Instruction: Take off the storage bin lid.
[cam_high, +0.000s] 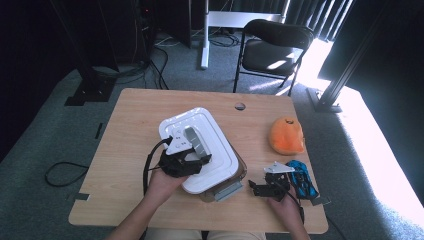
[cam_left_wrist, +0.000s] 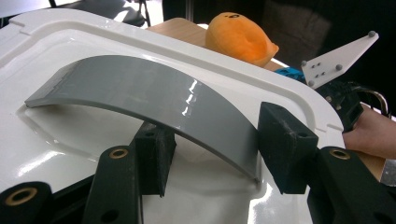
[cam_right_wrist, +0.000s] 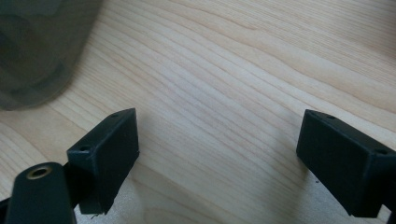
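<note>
A white container lid (cam_high: 215, 150) with a curved grey handle (cam_high: 193, 139) lies askew over a smoky brown box (cam_high: 240, 176) at the table's middle. My left gripper (cam_high: 186, 161) is shut on that handle. In the left gripper view the black pads (cam_left_wrist: 286, 145) sit on either side of the grey handle (cam_left_wrist: 154, 93), with the glossy lid (cam_left_wrist: 70, 37) beneath. My right gripper (cam_high: 267, 188) rests on the table to the right of the box. It is open, with bare wood between its jaws (cam_right_wrist: 229, 149). A corner of the box (cam_right_wrist: 37, 46) shows at the upper left of the right gripper view.
An orange soft thing (cam_high: 286, 135) lies at the right side of the wooden table (cam_high: 130, 130), and a blue object (cam_high: 303, 180) sits beside my right hand. A black chair (cam_high: 272, 47) stands behind the table. The orange thing (cam_left_wrist: 238, 35) also appears past the lid.
</note>
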